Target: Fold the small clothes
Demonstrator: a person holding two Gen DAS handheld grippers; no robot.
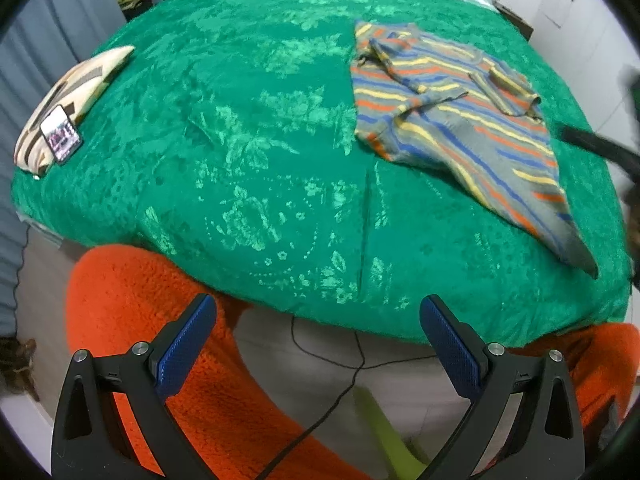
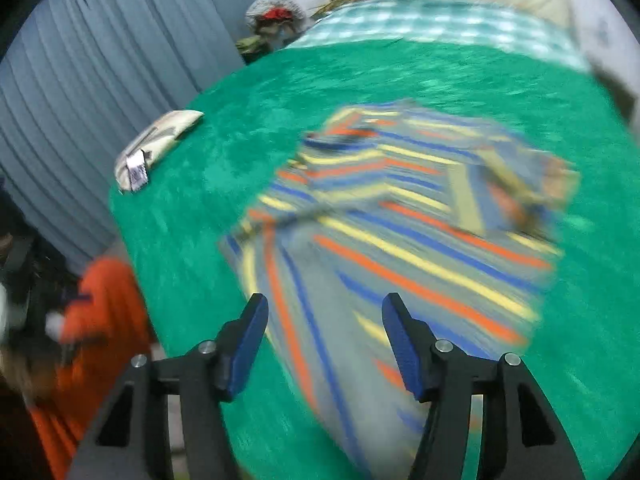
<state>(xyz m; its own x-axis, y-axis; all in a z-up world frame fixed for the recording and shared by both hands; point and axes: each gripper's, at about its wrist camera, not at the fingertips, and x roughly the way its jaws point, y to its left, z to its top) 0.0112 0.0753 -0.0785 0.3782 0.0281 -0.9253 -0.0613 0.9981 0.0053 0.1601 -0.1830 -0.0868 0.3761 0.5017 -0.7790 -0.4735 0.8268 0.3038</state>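
A small grey shirt with orange, yellow and blue stripes [image 1: 460, 120] lies crumpled on the green bedspread [image 1: 240, 140], right of centre, with one corner trailing toward the near edge. My left gripper [image 1: 318, 308] is open and empty, held off the near edge of the bed, well short of the shirt. In the right wrist view the shirt [image 2: 400, 248] is motion-blurred and fills the middle. My right gripper [image 2: 325, 308] is open and empty, just above the shirt's near part.
A folded cream and brown cloth [image 1: 68, 96] with a phone [image 1: 61, 133] on it lies at the bed's left edge. Orange fleece [image 1: 160, 360] and a cable [image 1: 340, 384] are below the bed's near edge. Grey curtains [image 2: 100, 80] hang on the left.
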